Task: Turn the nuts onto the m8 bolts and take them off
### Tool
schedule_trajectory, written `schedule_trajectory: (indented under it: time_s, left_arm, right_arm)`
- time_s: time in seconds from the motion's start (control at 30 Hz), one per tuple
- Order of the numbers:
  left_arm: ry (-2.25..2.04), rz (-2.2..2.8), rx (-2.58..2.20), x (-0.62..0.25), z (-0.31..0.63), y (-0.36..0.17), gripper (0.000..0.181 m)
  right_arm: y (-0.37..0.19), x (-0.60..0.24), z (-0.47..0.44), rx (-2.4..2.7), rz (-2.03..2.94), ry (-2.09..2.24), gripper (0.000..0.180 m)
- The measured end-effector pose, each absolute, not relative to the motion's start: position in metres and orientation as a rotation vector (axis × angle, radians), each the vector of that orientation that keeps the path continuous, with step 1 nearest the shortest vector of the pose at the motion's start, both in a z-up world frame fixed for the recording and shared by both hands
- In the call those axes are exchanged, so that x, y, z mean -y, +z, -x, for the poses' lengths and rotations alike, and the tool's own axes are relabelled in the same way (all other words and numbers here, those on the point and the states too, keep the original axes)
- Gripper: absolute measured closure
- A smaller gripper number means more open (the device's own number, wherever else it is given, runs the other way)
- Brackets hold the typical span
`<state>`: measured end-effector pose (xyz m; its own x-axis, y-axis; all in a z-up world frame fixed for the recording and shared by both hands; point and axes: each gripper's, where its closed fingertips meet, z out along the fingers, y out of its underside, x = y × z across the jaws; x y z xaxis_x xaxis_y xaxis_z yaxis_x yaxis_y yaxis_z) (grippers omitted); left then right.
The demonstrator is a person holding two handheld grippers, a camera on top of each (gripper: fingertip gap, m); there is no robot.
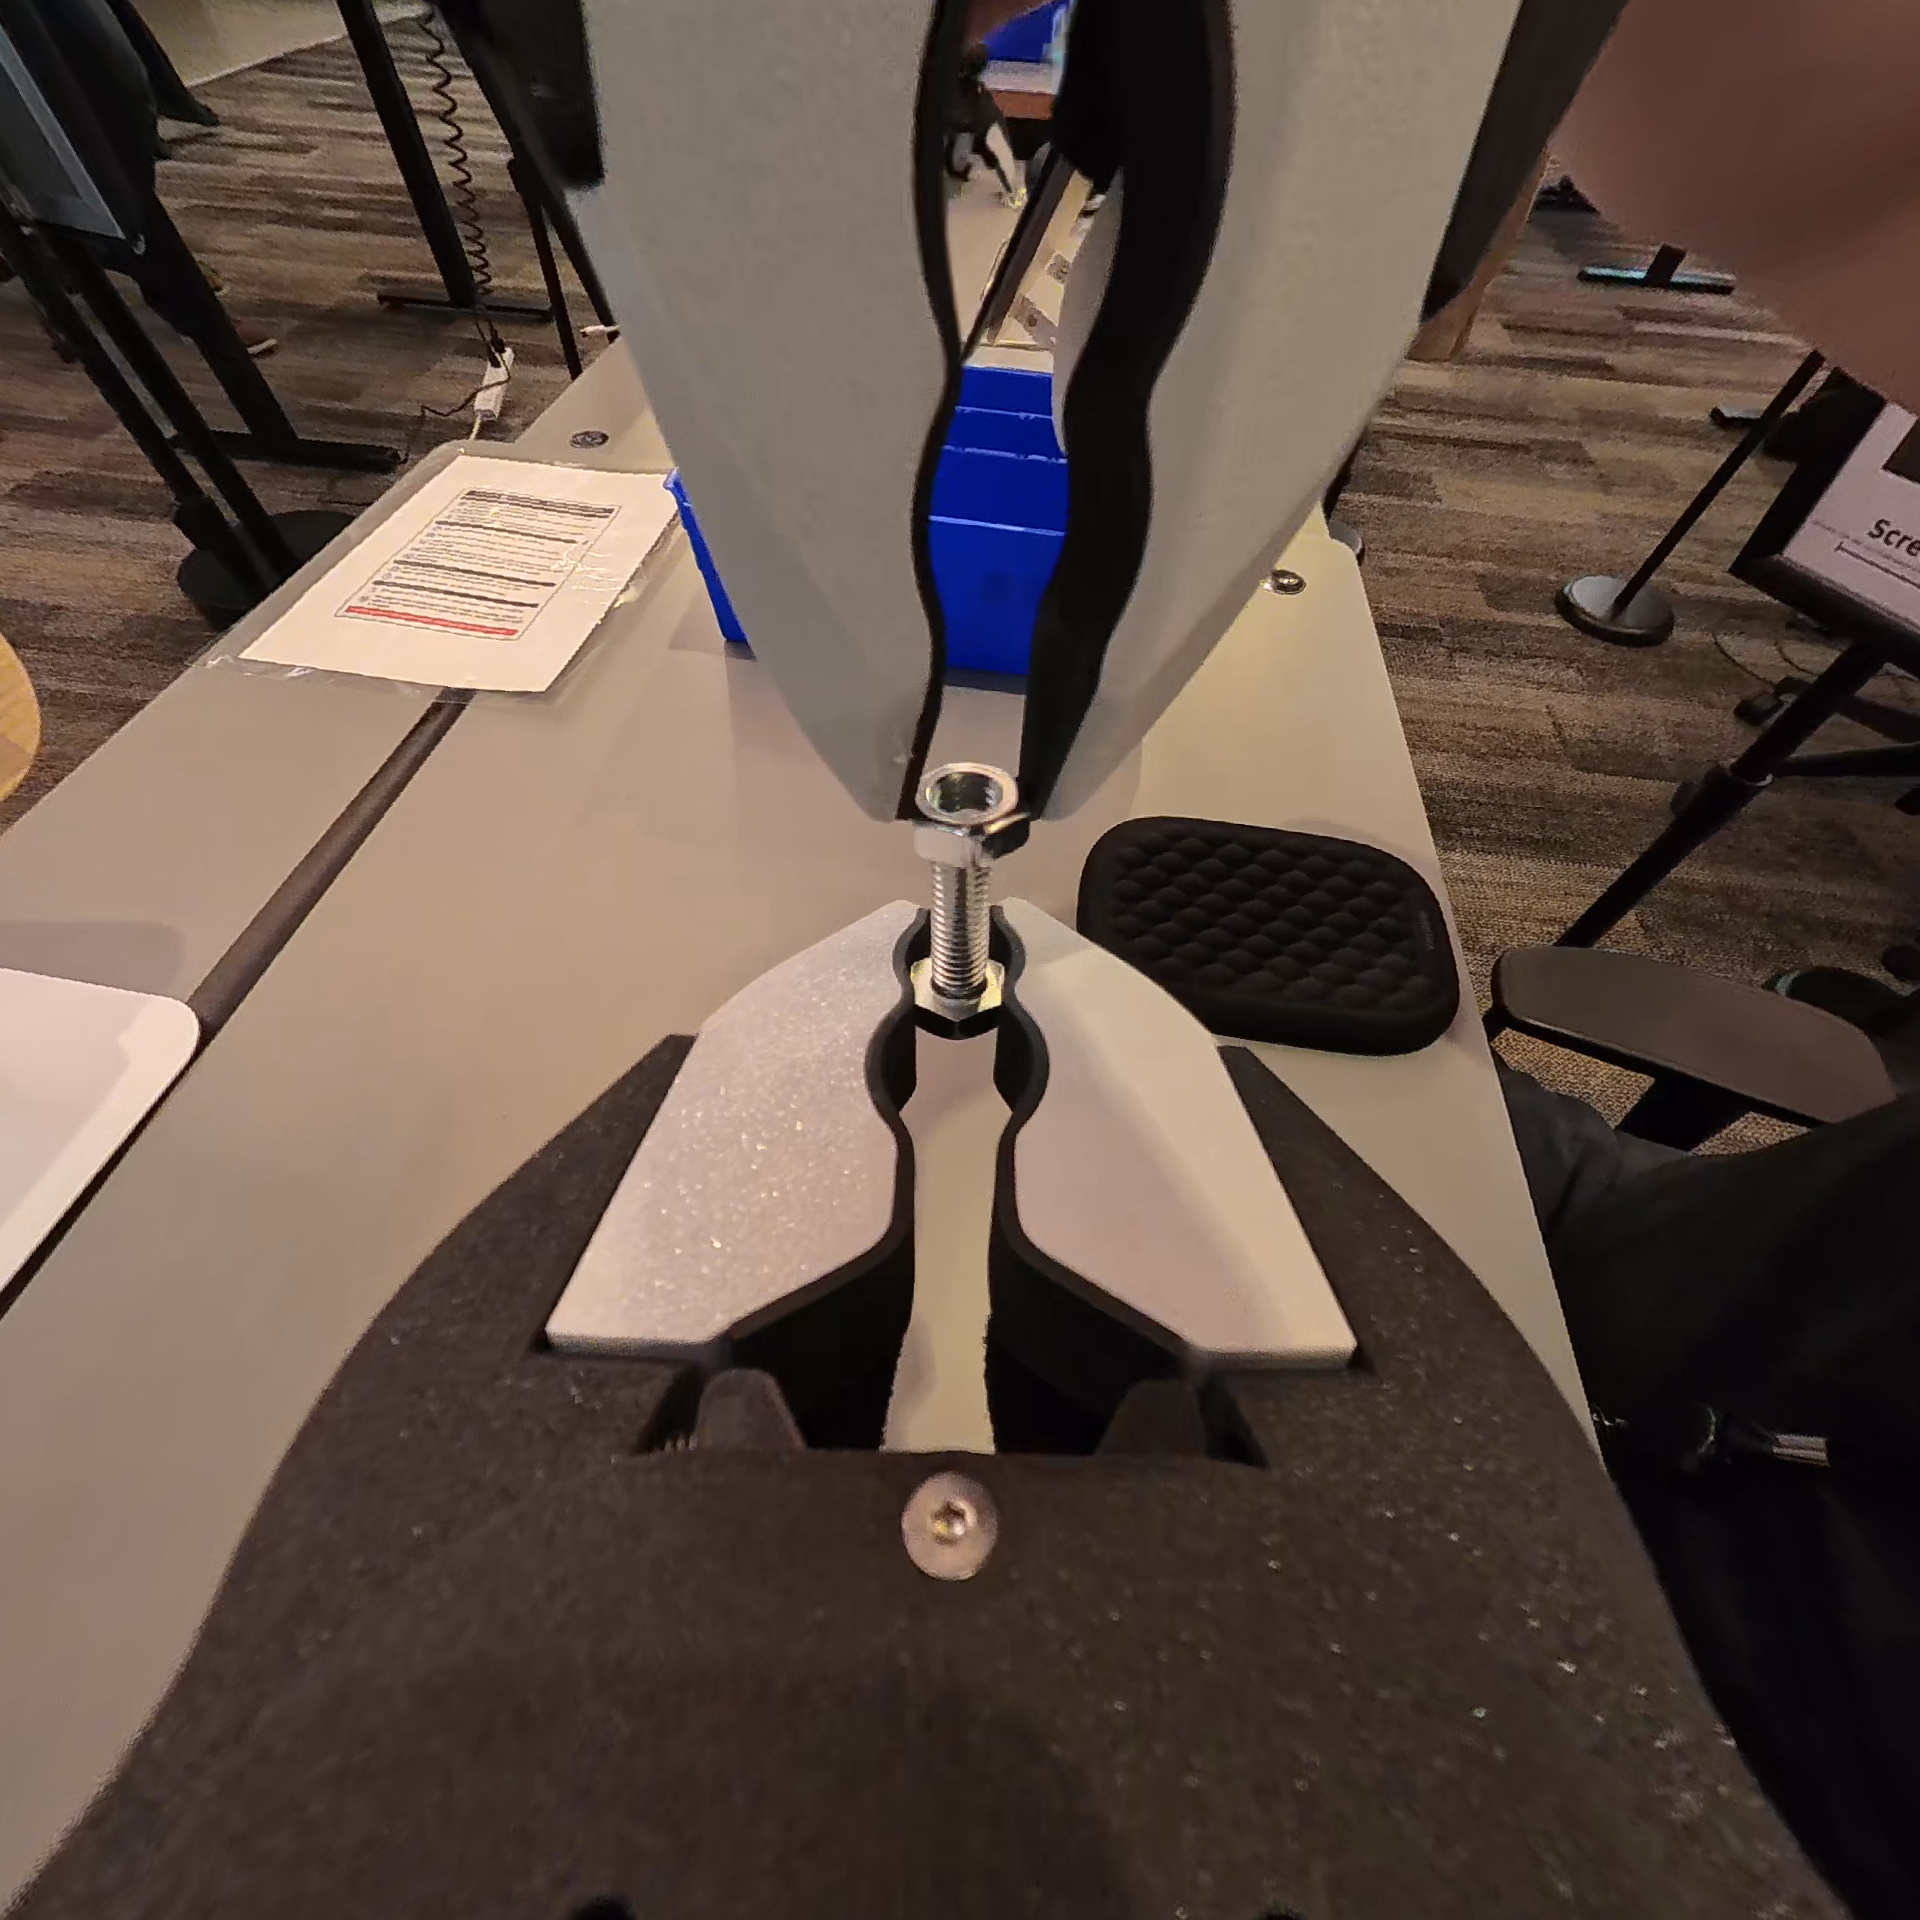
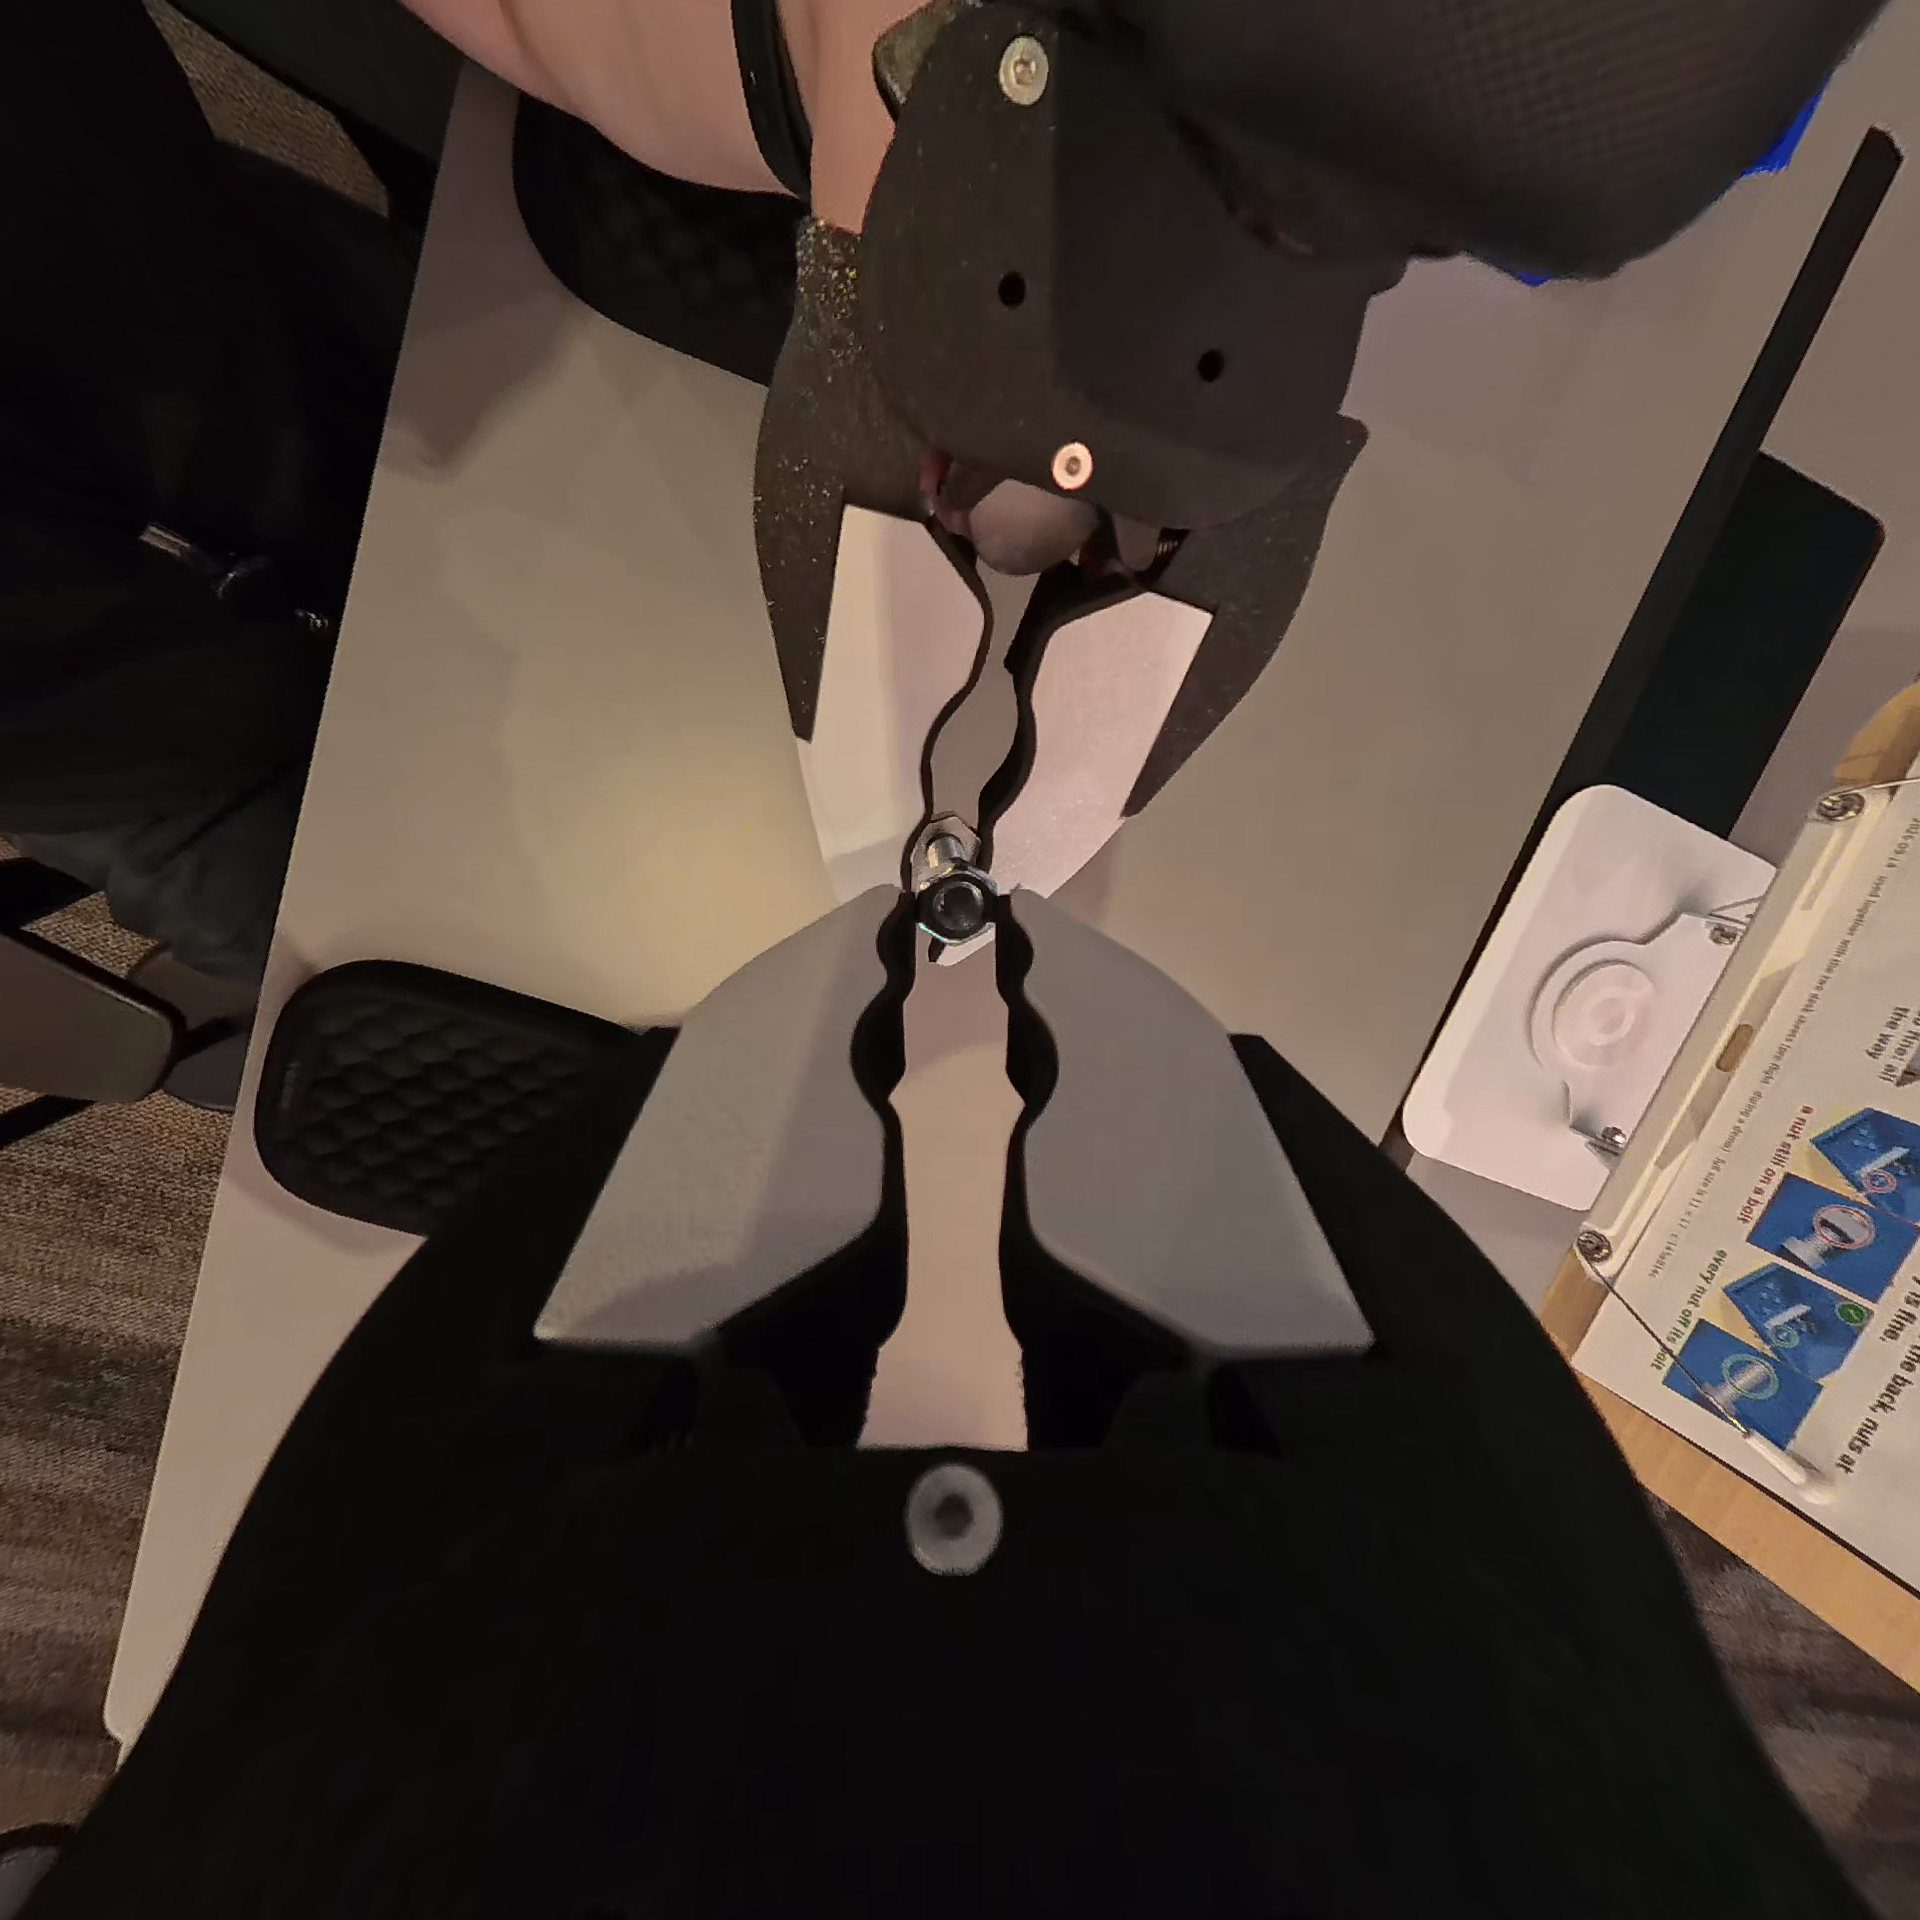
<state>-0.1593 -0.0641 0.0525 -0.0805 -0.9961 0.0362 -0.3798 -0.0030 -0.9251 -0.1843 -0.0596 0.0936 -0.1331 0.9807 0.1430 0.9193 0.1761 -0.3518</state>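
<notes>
**A:** Where is the bolt?

**B:** Above the grey table (image 1: 540, 935), upright. The left gripper (image 1: 954, 1000) is clamped on the head end of the M8 bolt (image 1: 958, 935). The right gripper (image 1: 961, 805) comes from the opposite side, pinching a nut (image 1: 964, 798) at the tip of the thread.

**A:** Is the nut fully on?

**B:** No, nearly all the thread between the two sets of fingertips is bare.

**A:** Any room around it?

**B:** Bare tabletop lies to the left. A black quilted pad (image 1: 1268, 935) sits by the right-hand table edge, a blue bin (image 1: 997, 520) behind the right gripper, a laminated sheet (image 1: 468, 571) farther left.
</notes>
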Motion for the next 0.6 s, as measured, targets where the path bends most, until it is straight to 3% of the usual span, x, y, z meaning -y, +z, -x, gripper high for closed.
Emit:
schedule_trajectory:
  time_s: [0.6]
  left_arm:
    - [-1.005, 1.547, -1.446, 0.044, 0.160, 0.051, 0.171]
  right_arm:
    - [0.091, 0.041, 0.187, 1.733, 2.097, 0.297, 0.166]
